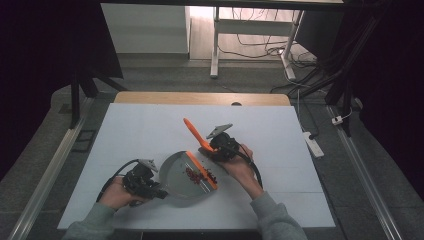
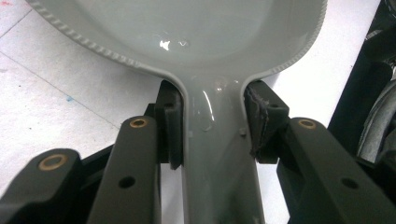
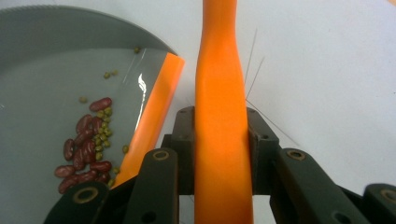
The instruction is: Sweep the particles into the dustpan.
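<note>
white-topped desk with a wooden far edge, bearing a grey dustpan near its front middle.

I work in a lab-like recording room: dark curtains flank my white-covered bench, loose cables and a power strip lie on the grey floor.

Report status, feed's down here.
Left gripper shut on dustpan handle. Right gripper shut on orange brush. Beans in pan. Nothing in the way.
</note>
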`<action>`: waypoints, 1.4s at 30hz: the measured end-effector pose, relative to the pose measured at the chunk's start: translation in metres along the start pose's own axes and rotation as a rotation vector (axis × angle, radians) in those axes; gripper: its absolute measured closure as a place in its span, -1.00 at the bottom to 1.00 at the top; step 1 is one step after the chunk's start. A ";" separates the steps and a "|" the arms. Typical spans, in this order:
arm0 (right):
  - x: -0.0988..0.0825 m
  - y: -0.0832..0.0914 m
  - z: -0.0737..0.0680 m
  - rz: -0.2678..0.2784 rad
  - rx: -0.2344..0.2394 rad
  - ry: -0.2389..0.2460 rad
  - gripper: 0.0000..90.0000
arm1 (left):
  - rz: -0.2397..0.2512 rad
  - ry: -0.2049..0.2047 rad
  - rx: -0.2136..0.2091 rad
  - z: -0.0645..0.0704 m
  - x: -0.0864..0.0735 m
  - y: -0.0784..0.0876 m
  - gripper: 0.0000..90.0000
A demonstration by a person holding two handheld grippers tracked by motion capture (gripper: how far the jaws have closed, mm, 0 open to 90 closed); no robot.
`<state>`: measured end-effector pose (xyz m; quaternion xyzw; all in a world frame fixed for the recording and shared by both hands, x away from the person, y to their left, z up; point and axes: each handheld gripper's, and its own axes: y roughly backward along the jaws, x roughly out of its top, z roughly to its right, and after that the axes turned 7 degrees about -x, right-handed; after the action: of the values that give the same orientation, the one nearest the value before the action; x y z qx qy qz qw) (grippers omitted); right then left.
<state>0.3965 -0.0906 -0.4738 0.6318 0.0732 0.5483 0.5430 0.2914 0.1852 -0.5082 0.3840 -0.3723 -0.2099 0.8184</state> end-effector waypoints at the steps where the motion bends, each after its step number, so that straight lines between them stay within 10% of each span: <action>1: 0.000 -0.001 0.000 -0.005 -0.007 -0.005 0.57 | 0.000 0.000 0.001 0.000 0.000 0.000 0.37; 21: 0.009 -0.010 -0.025 -0.040 -0.008 0.003 0.57 | 0.003 0.002 0.004 0.001 0.000 -0.001 0.37; 34: 0.010 -0.005 -0.031 -0.007 0.087 -0.044 0.57 | 0.001 0.000 0.002 0.001 0.000 -0.001 0.37; 42: 0.016 -0.002 -0.052 0.032 0.139 0.007 0.57 | -0.001 0.001 0.002 0.001 0.000 -0.001 0.37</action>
<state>0.3636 -0.0470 -0.4752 0.6672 0.1028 0.5528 0.4886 0.2907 0.1846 -0.5088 0.3851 -0.3722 -0.2098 0.8181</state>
